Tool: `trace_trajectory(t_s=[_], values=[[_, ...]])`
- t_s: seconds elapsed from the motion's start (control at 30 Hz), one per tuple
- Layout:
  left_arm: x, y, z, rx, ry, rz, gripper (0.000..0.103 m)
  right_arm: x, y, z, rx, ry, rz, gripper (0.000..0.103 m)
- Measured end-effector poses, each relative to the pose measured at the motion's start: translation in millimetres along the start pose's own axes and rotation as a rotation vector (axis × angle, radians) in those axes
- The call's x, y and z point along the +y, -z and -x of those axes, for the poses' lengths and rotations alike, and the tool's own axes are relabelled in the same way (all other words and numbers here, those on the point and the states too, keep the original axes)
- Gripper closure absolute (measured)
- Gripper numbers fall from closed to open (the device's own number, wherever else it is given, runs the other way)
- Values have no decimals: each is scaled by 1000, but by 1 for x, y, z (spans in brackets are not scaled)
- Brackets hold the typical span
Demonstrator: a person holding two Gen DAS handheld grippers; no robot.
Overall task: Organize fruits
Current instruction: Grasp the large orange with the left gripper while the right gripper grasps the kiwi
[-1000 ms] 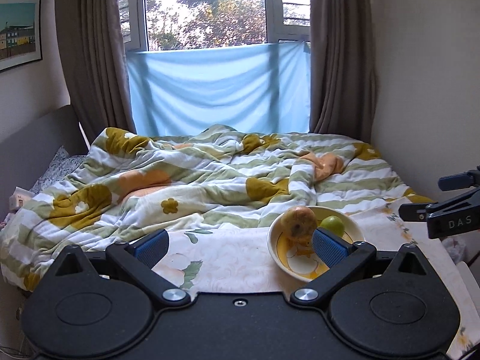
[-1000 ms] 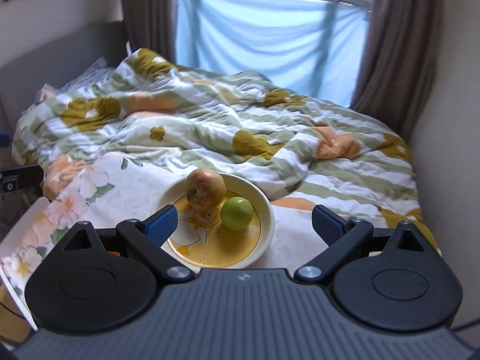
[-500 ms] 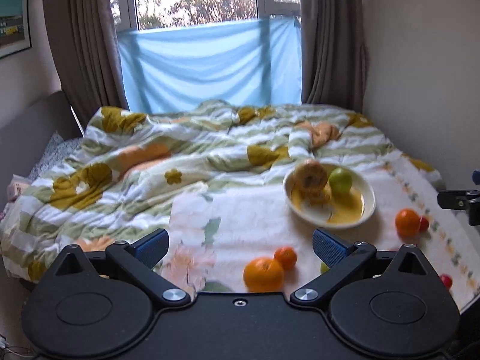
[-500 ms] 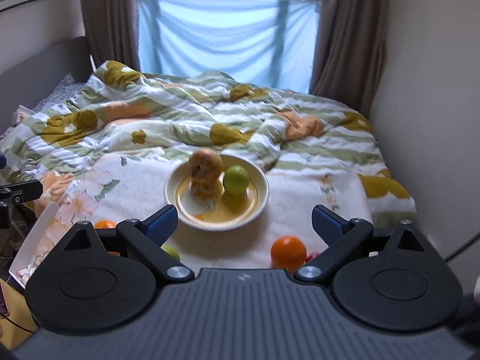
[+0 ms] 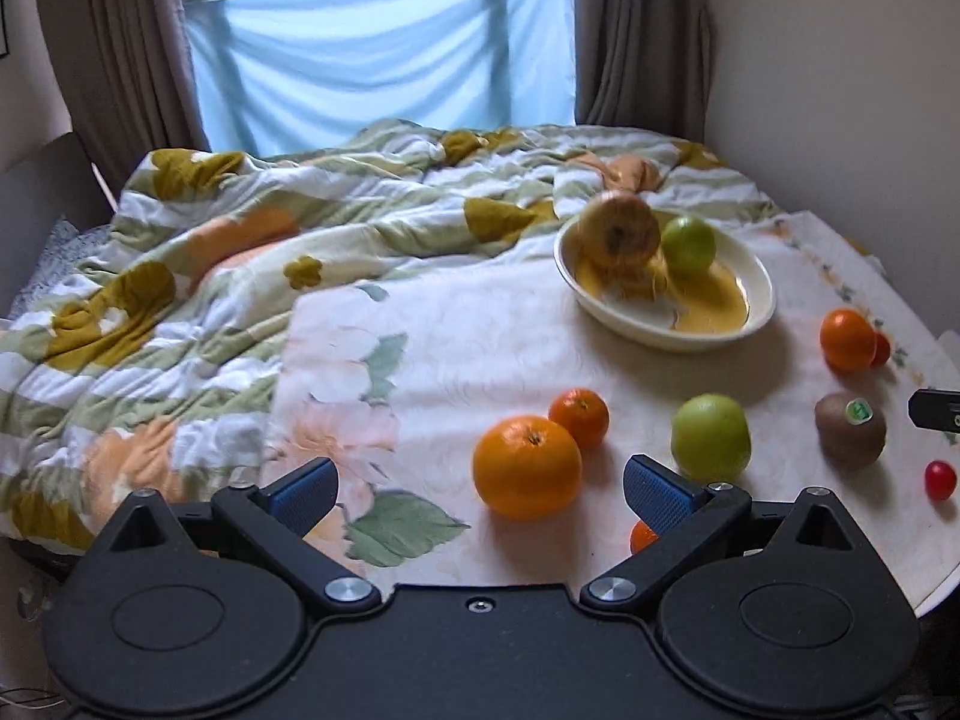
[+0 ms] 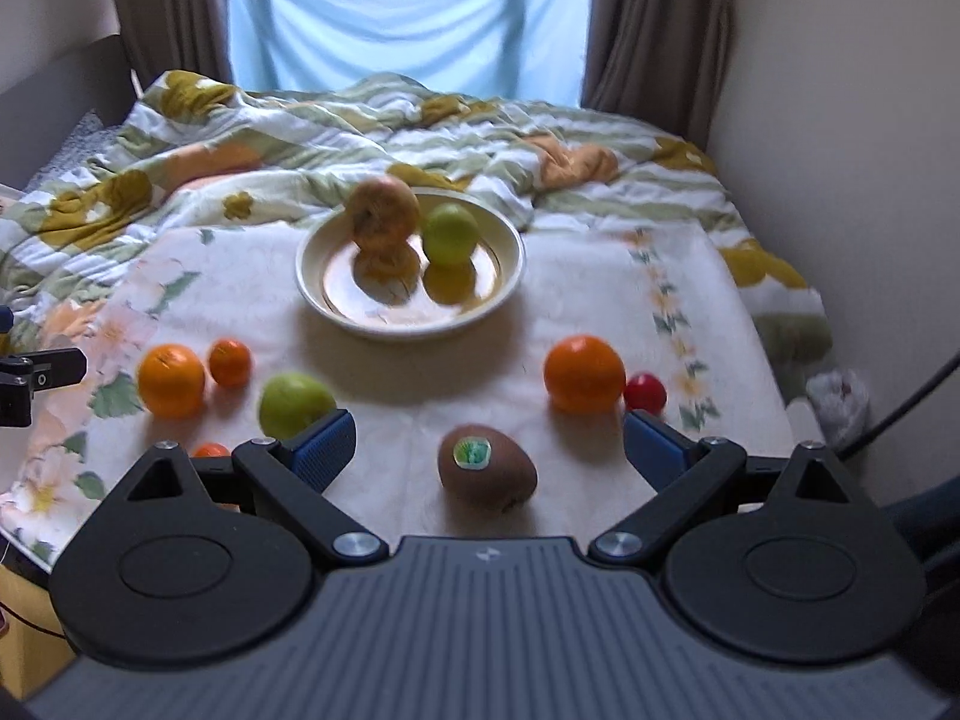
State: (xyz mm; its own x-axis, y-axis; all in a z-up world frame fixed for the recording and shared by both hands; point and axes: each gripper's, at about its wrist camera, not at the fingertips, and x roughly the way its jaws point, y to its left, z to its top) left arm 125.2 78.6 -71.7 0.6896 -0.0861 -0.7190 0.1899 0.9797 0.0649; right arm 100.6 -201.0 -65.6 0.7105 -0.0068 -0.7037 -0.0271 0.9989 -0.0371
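A cream bowl (image 5: pixel 756 324) (image 6: pixel 312 276) on the floral cloth holds a yellow-red apple (image 5: pixel 618 234) (image 6: pixel 384 213) and a green apple (image 5: pixel 690 243) (image 6: pixel 450 232). Loose on the cloth lie a big orange (image 5: pixel 527 467) (image 6: pixel 171 380), a small mandarin (image 5: pixel 579 417) (image 6: pixel 230 362), a green apple (image 5: pixel 711 437) (image 6: pixel 294 405), a kiwi (image 5: pixel 849 432) (image 6: pixel 486 468), another orange (image 5: pixel 847 339) (image 6: pixel 584 373) and cherry tomatoes (image 5: pixel 940 479) (image 6: pixel 645 393). My left gripper (image 5: pixel 480 492) is open and empty, near the big orange. My right gripper (image 6: pixel 489 447) is open and empty, over the kiwi.
A rumpled flowered quilt (image 5: pixel 240 252) covers the bed behind the cloth. A wall (image 5: pixel 840 90) runs along the right side. Curtains and a blue sheet (image 5: pixel 384 54) hang at the window. A small orange fruit (image 5: pixel 643 536) sits by my left gripper's right finger.
Both grippers have pulled back and tilted down. The bowl looks farther off, and the loose fruits on the cloth have come into view. Both stay open.
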Motion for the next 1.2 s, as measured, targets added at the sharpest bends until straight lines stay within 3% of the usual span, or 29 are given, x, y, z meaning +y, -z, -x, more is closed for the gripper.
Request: trace_trajectory(t_s=[0.33,0.43,0.6,0.67,0.7,0.97,1.2], values=[[-15,5,-52,56,34,-34,8,-4,28,-42,12,-11,-16,0],[-17,5,-62,71,39,-33,18,-5,31,-53,23,-17,-16,0],[-20,4,-73,81,22,-45,23,-6,35,-66,34,-25,-31,0],[-19,4,-76,90,25,-42,36,-7,37,-70,40,-25,-36,0],[-18,4,-77,93,40,-34,37,-7,37,-72,42,-24,-37,0],[-18,4,-74,105,41,-37,39,-8,36,-86,57,-36,-72,0],[-16,8,-70,107,44,-21,39,-6,33,-96,69,-38,-70,17]])
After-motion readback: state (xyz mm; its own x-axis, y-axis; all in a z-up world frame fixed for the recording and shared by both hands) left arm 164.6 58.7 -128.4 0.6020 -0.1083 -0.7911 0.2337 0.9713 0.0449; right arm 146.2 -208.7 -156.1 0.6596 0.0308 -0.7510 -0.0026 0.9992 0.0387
